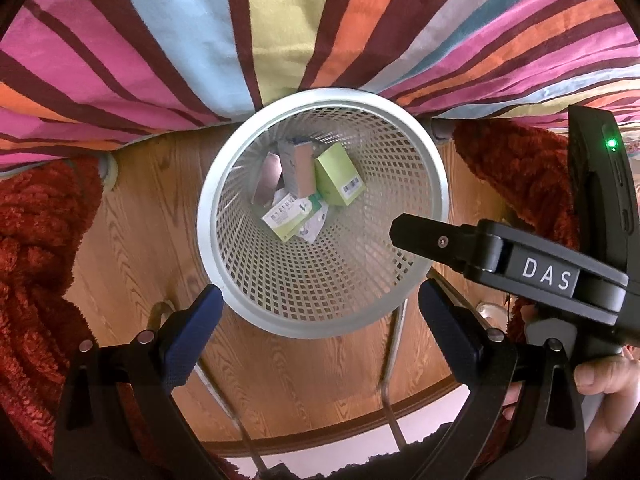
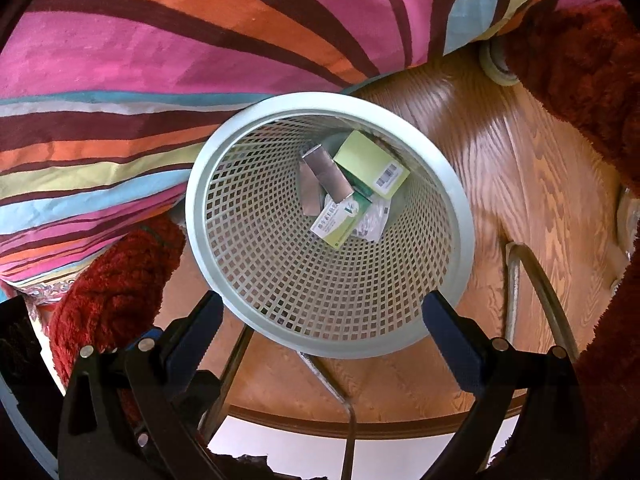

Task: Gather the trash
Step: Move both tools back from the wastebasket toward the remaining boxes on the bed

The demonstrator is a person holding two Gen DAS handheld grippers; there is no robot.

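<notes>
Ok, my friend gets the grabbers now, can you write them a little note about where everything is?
Left gripper: open, nothing in it, above the near rim of the bin.
Right gripper: open, nothing in it, also over the bin.
Bin: on the wooden floor, next to the striped blanket.
Done: green box, grey box, white and green box and a crumpled wrapper lie in the bin.
Left: no more trash shows from here; look around for any.

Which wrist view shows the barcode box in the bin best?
The right wrist view: the green barcode box shows its broad top face and label. The left wrist view shows the same box smaller, edge-on.
</notes>
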